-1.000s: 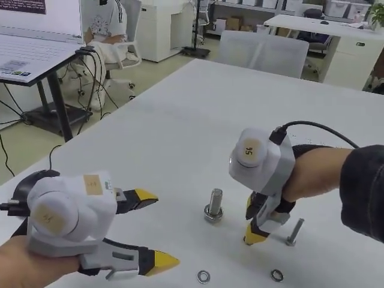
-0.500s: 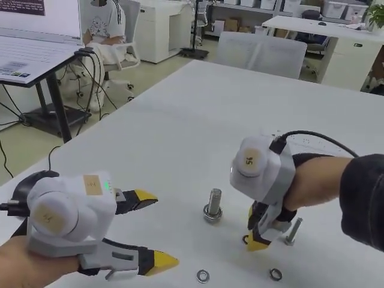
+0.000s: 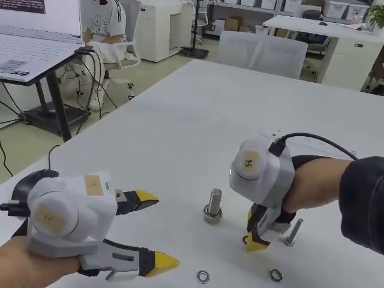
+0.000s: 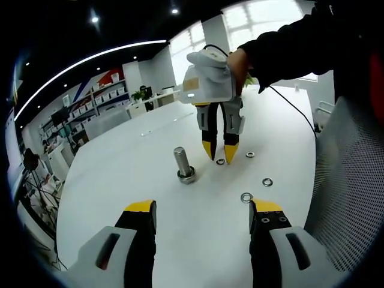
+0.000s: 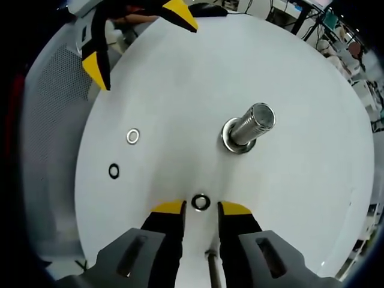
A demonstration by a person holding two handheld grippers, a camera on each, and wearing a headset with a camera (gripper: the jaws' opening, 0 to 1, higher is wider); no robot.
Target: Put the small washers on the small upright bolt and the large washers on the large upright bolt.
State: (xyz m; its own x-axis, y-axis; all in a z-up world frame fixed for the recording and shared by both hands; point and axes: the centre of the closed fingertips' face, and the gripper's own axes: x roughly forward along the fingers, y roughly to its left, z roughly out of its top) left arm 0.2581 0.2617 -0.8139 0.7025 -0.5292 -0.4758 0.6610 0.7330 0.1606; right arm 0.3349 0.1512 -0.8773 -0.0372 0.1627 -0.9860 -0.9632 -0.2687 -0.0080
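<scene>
Beside upright large bolt (image 3: 213, 204), right hand-held gripper (image 4: 219, 152) parted over washer (image 5: 200, 201), left hand-held gripper (image 4: 203, 207) released.

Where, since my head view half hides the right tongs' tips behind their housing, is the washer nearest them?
Observer: In the right gripper view, the washer lies flat on the table between the right tongs' two tips.
Operator: Clamped yet?
Observer: No. The jaws stand apart, with a small gap either side of it.
Operator: Tips down low enough?
Observer: The left gripper view puts both tips about at table level; contact I cannot tell.
</scene>
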